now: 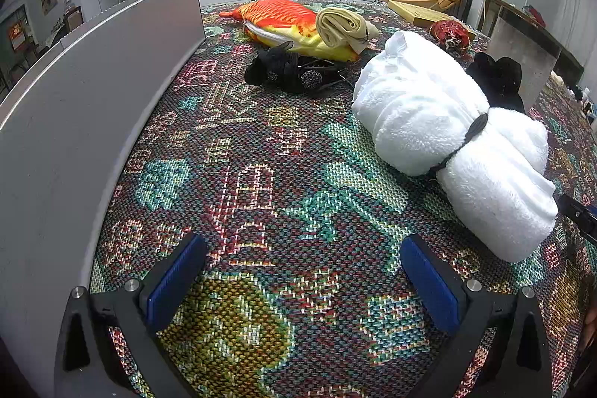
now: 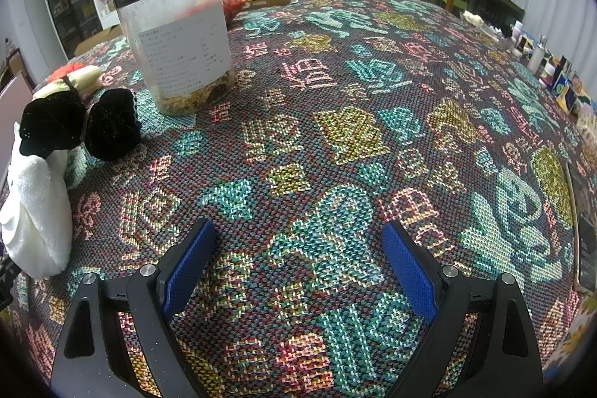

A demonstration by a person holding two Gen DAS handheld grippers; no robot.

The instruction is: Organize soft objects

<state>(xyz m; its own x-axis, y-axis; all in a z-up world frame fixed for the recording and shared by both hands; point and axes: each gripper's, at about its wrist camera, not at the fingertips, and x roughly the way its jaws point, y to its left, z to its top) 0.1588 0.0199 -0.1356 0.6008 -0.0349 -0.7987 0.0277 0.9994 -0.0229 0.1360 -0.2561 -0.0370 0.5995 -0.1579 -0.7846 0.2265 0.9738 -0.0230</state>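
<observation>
A rolled white fleece blanket [image 1: 455, 140], tied with a black band, lies on the patterned tablecloth to the right in the left wrist view. Its end [image 2: 37, 222] shows at the left edge of the right wrist view. Behind it sits a black fuzzy bundle [image 1: 498, 79] [image 2: 78, 125]. Farther back lie an orange-yellow fish plush [image 1: 283, 25], a rolled beige cloth [image 1: 343, 27] on it, and a black sequinned item [image 1: 287, 69]. My left gripper [image 1: 302, 248] is open over bare cloth, left of the blanket. My right gripper [image 2: 298, 239] is open, with nothing between its fingers.
A grey board [image 1: 93, 92] stands upright along the left. A clear jar with a black lid [image 2: 179, 36] stands behind the black bundle. A red pouch [image 1: 449, 34] and a flat yellow box [image 1: 418, 12] lie at the back. Small bottles and boxes [image 2: 552, 73] line the right edge.
</observation>
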